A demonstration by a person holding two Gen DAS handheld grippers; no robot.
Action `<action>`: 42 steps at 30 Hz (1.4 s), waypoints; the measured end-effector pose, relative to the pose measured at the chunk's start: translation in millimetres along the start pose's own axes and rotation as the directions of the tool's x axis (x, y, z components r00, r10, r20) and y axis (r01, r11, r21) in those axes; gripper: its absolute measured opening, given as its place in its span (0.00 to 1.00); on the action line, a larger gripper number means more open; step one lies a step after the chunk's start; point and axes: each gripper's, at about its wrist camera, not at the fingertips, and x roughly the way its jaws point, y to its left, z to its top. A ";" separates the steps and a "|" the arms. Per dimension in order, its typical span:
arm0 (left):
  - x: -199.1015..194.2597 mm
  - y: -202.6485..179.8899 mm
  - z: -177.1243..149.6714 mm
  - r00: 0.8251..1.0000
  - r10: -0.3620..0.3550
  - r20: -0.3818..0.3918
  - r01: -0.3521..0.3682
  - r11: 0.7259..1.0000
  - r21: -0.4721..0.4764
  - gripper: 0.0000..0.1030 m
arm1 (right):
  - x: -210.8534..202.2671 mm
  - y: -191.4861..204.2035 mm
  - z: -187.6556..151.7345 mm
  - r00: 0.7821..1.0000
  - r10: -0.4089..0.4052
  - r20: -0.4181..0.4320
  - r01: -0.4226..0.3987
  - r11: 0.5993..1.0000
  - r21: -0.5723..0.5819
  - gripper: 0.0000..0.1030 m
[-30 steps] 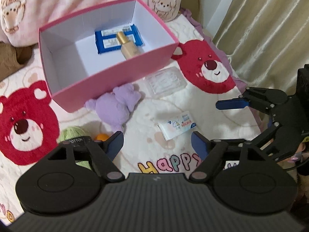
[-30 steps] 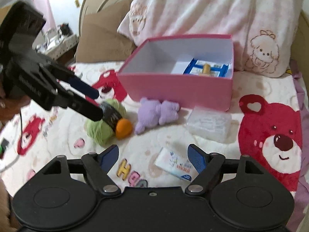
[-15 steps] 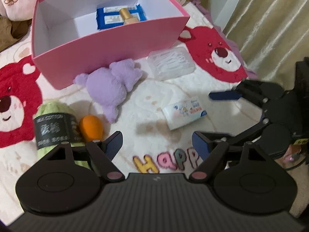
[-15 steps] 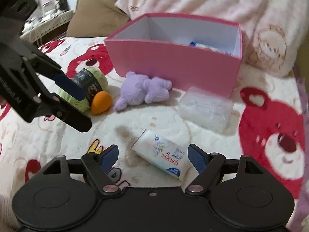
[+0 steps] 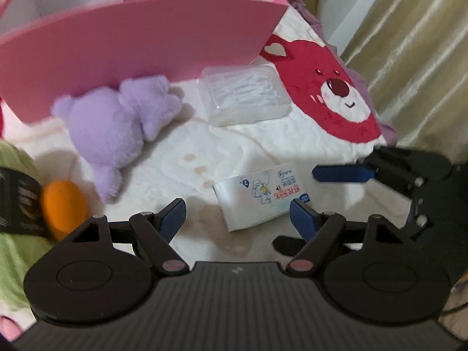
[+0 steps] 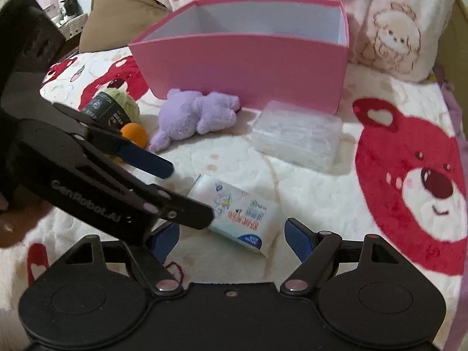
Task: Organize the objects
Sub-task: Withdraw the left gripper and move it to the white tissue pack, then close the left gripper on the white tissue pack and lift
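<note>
While both grippers tilt downward over the white printed tissue packet [image 5: 257,197], the left gripper [image 5: 237,215] and right gripper [image 6: 232,238] stand spread, pinching nothing.

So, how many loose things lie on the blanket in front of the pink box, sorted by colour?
Purple: 1, the plush toy
Green: 1, the yarn ball with a black label
Orange: 1, the small orange object
Clear: 1, the plastic case
White: 1, the tissue pack
Total: 5

Items inside the pink box are not counted.
</note>
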 end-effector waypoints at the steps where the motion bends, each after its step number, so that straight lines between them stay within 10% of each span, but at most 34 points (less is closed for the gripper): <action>1: 3.4 3.5 0.3 1.000 -0.005 -0.003 0.005 1.000 -0.024 0.73 | 3.4 -1.5 -0.4 1.000 -0.001 -0.013 0.001 1.000 0.004 0.80; 9: 9.6 30.5 1.4 0.996 -0.090 0.012 0.090 0.977 -0.194 0.35 | 14.8 -3.2 -2.0 0.998 0.048 -0.039 -0.047 0.998 0.035 0.72; 13: 14.4 27.9 -1.2 0.996 -0.092 0.008 0.091 0.974 -0.209 0.33 | 16.6 1.4 -2.5 0.999 0.010 -0.040 -0.010 1.000 0.006 0.56; 21: 10.8 15.7 -3.2 0.998 -0.063 0.017 0.065 0.988 -0.138 0.33 | 19.0 4.8 -3.0 0.998 -0.034 -0.047 0.033 0.999 -0.008 0.55; 29: -16.4 16.0 -12.2 0.993 -0.117 0.028 0.120 0.983 -0.142 0.33 | -1.2 17.3 3.2 1.000 0.020 0.005 -0.020 1.000 -0.017 0.77; 42: -75.8 18.1 -2.9 0.988 -0.145 0.062 0.152 0.979 -0.133 0.34 | -50.0 52.3 29.1 0.991 0.037 0.129 -0.026 0.996 -0.083 0.77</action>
